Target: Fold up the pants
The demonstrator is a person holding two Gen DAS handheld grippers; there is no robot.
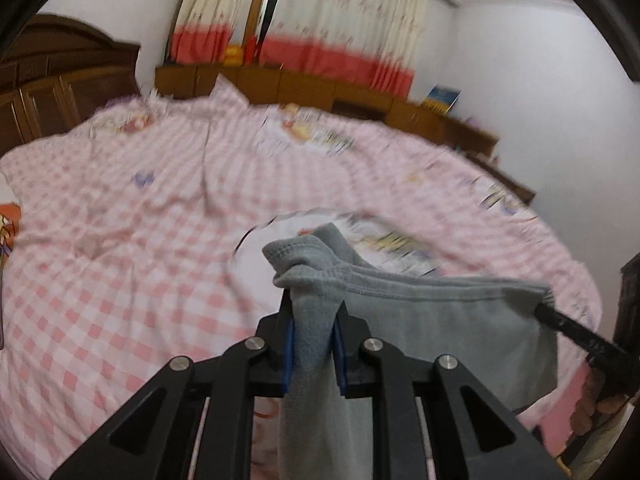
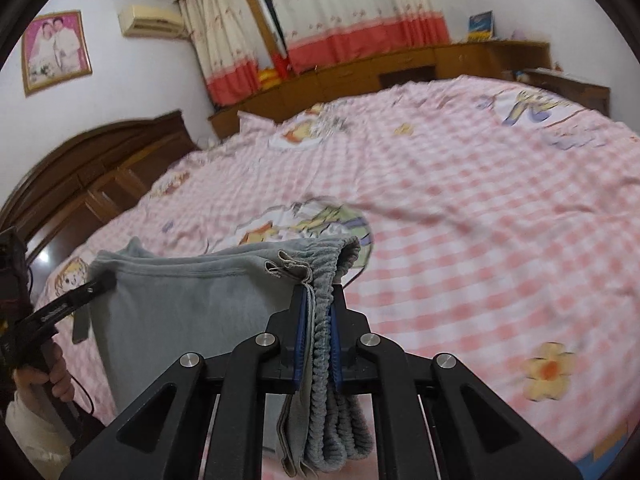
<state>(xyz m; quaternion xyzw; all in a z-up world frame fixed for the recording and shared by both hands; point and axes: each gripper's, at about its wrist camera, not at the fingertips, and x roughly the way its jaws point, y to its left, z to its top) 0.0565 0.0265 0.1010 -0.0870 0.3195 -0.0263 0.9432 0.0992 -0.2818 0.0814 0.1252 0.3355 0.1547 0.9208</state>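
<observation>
The grey fleece pants point(image 1: 440, 320) hang stretched between my two grippers, above the bed. My left gripper point(image 1: 314, 300) is shut on a bunched hem end of the pants. My right gripper point(image 2: 320, 296) is shut on the elastic waistband point(image 2: 332, 344), with the drawstring point(image 2: 288, 266) poking out above it. In the left wrist view the right gripper point(image 1: 544, 308) pinches the far corner of the cloth. In the right wrist view the left gripper point(image 2: 106, 280) holds the other corner, and the pants point(image 2: 192, 312) hang between.
A bed with a pink checked cartoon cover point(image 1: 140, 260) point(image 2: 480, 220) fills the space below. A dark wooden headboard point(image 2: 100, 168) stands at the left, low wooden cabinets point(image 2: 400, 68) and red-hemmed curtains point(image 1: 320, 20) at the back. My hand point(image 2: 44, 376) holds the left gripper's handle.
</observation>
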